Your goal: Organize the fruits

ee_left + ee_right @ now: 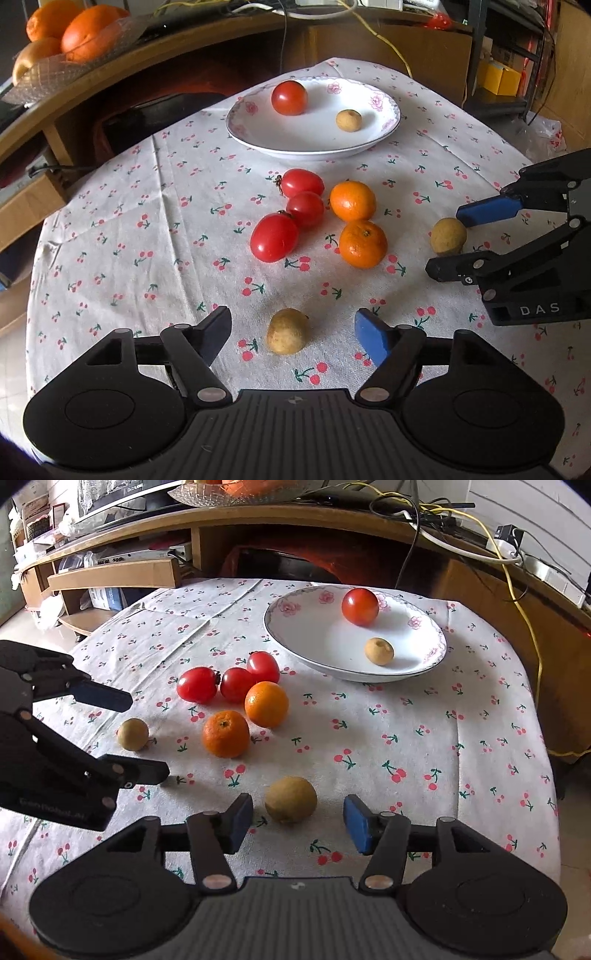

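Tan longans are what both of my grippers are lined up on. My left gripper (293,332) is spread wide, one longan (287,331) sitting on the cloth dead centre between its fingers, roundish with no long axis to favour. Right of it, three tomatoes (291,218) and two oranges (357,222) cluster mid-table. My right gripper (298,818) is likewise spread around a second longan (291,799), untouched. Far beyond, the plate (384,129) holds one tomato and one longan. I judge either hand need only close, lift and carry forward.
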A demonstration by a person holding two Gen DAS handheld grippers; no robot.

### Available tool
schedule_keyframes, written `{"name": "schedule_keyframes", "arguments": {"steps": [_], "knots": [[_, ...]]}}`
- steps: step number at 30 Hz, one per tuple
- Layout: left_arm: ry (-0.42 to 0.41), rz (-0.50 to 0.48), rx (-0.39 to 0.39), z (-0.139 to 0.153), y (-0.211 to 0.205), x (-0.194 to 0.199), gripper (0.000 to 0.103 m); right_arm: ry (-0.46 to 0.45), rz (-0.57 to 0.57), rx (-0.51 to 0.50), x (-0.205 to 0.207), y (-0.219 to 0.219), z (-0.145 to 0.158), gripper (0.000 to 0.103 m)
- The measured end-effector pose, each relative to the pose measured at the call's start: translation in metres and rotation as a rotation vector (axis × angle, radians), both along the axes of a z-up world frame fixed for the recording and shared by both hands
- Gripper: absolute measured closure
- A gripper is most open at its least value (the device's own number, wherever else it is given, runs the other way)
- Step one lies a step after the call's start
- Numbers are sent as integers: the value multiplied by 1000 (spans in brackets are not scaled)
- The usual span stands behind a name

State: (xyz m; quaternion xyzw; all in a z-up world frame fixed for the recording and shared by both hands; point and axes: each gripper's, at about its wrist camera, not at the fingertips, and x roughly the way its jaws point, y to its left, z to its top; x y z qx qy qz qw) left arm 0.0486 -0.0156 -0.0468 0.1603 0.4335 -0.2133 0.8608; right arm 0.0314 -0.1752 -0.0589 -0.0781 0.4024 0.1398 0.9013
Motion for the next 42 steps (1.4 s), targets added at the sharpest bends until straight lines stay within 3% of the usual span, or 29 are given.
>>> {"name": "schedule_keyframes", "arguments": {"steps": [20,25,30,33,42], "knots": [[34,61,-28,0,3,3,25,-14,-14,7,0,0,-1,49],[32,28,-47,2,1,-1,40,-12,-7,4,0,2,0,54],[38,14,-39,3,-2,-2,51,-8,7,12,-1,4,2,72],[54,19,-49,4,-1,-2,59,-5,4,11,0,4,2,72],[54,16,-44,4,-3,-3,63,-4,-2,5,-1,4,3,72]]}}
